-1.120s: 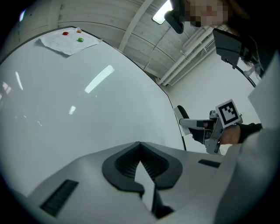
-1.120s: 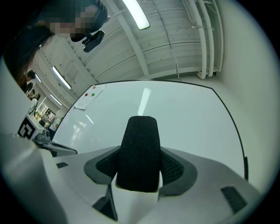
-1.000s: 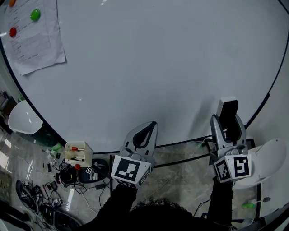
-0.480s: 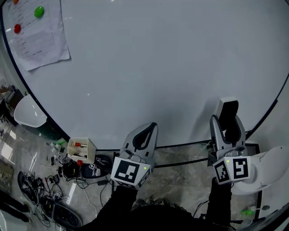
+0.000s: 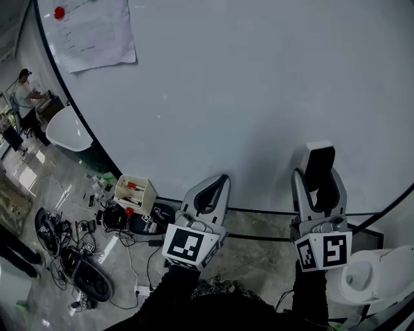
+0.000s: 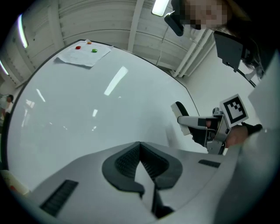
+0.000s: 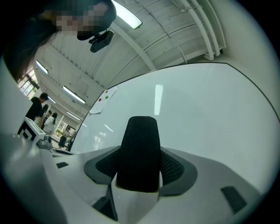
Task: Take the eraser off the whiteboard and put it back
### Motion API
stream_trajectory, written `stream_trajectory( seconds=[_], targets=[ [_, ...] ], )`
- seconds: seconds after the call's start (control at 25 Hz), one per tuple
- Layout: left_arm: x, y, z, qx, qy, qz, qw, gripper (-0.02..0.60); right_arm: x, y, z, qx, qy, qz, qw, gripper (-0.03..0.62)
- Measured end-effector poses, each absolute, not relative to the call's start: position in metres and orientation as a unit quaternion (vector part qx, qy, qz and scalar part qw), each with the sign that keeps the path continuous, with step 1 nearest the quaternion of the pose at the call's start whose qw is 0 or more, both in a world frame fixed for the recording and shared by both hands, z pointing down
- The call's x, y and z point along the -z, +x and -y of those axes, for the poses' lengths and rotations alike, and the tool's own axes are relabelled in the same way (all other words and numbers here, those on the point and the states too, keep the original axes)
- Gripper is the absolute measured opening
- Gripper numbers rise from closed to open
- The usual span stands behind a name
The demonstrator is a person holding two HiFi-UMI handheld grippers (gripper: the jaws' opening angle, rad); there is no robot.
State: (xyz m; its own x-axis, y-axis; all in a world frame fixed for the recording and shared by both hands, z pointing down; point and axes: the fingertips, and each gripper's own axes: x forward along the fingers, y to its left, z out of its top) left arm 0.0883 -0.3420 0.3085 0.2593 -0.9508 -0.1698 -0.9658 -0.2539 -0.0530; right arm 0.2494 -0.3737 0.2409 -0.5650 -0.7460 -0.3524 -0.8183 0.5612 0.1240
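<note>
Both tools have shifted sideways along the bottom of the whiteboard (image 5: 259, 77). The head view has swung with them, so the paper sheet (image 5: 97, 32) with its red magnet (image 5: 59, 12) now sits further right in the top corner and more of the cluttered floor (image 5: 39, 194) shows on the left.

The right tool (image 5: 318, 184) holds the eraser (image 5: 321, 158) upright between its jaws, pads pressed on both sides and the black felt facing back toward the person. The eraser is held close in front of the lower right part of the board, but I cannot tell whether it touches the surface. The left tool (image 5: 217, 184) points at the board beside it, well apart from the eraser, its jaws together with nothing between them. A small open box of markers (image 5: 134, 192) stands on the floor below the board's edge.
</note>
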Motion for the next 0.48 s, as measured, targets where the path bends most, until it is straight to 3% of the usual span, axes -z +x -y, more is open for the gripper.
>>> stream_trajectory(
  seconds=[0.48],
  targets=[
    [-0.316, 0.025, 0.281, -0.021, -0.689, -0.721, 0.071, 0.006, -0.253, 0.159, 0.356, -0.1, -0.298, -0.937, 0.15, 0.27]
  ],
)
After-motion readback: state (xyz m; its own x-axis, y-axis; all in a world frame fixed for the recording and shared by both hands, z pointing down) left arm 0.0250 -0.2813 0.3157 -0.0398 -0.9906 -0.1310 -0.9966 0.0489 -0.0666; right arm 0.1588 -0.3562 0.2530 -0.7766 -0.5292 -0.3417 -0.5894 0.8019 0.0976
